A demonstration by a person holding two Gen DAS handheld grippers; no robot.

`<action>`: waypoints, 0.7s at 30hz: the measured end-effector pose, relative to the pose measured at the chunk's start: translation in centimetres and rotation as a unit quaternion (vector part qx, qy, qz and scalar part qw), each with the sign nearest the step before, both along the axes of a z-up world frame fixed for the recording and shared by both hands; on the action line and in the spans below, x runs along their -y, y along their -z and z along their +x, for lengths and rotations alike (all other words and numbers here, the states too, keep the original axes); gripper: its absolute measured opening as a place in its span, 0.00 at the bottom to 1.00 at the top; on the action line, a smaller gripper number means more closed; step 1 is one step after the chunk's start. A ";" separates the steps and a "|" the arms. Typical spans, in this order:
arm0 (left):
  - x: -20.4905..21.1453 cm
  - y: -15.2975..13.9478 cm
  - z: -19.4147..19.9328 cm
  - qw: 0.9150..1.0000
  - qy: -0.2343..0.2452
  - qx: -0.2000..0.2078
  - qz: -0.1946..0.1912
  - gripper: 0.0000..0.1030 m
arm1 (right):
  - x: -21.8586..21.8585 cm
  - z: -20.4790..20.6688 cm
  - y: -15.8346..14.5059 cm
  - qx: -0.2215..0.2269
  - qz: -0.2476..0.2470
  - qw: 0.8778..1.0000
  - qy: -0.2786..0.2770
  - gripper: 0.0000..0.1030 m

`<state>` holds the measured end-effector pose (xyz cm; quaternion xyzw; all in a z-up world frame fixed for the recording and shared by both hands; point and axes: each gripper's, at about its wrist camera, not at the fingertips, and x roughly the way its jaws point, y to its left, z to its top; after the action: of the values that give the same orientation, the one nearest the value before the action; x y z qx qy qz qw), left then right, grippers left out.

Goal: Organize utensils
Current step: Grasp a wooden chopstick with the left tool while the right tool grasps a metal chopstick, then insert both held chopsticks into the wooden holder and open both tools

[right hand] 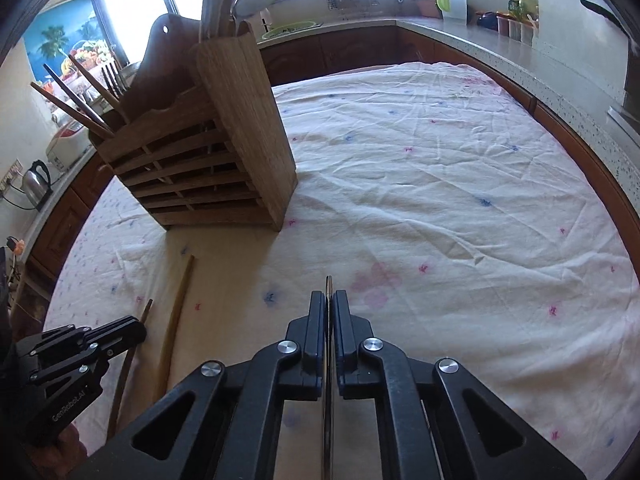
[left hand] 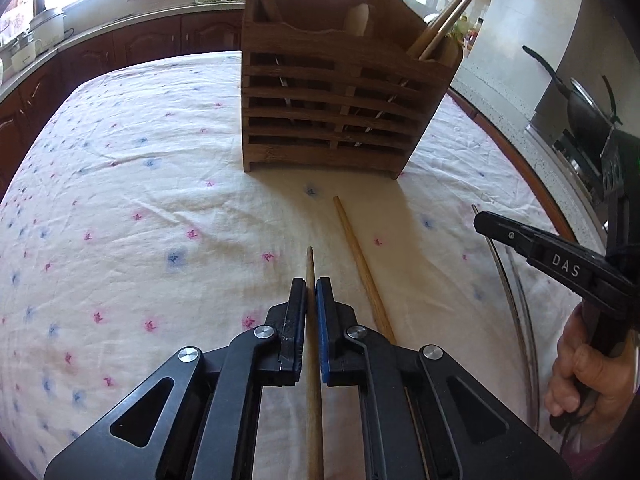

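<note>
A slatted wooden utensil holder stands on the table and holds chopsticks and other utensils; it also shows in the right wrist view. My left gripper is shut on a wooden chopstick just above the cloth. A second wooden chopstick lies loose to its right, also seen in the right wrist view. My right gripper is shut on a thin metal utensil, and shows at the right of the left wrist view.
The table carries a white floral cloth. A kitchen counter with jars runs behind. A dark wok sits on a stove at the right. A kettle stands on the left counter.
</note>
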<state>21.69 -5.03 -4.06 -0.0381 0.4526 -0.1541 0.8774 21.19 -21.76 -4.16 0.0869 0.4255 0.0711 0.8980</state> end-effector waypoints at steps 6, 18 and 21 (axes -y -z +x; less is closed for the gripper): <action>-2.8 -3.0 -2.7 0.998 -0.009 0.022 -0.054 0.04 | -0.3 -3.4 -3.2 0.039 0.032 0.999 -0.007 0.04; -5.4 -6.7 -6.5 0.992 -0.012 0.046 -0.116 0.04 | -1.3 -8.1 -7.3 0.092 0.048 0.994 -0.025 0.04; -5.9 -7.4 -7.3 0.991 -0.010 0.050 -0.126 0.04 | -1.2 -8.9 -7.9 0.102 0.050 0.993 -0.026 0.04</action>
<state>14.39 0.90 3.38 -0.1451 0.3844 -0.2024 0.8889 12.31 -20.53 3.77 0.1131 0.3295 0.1243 0.9291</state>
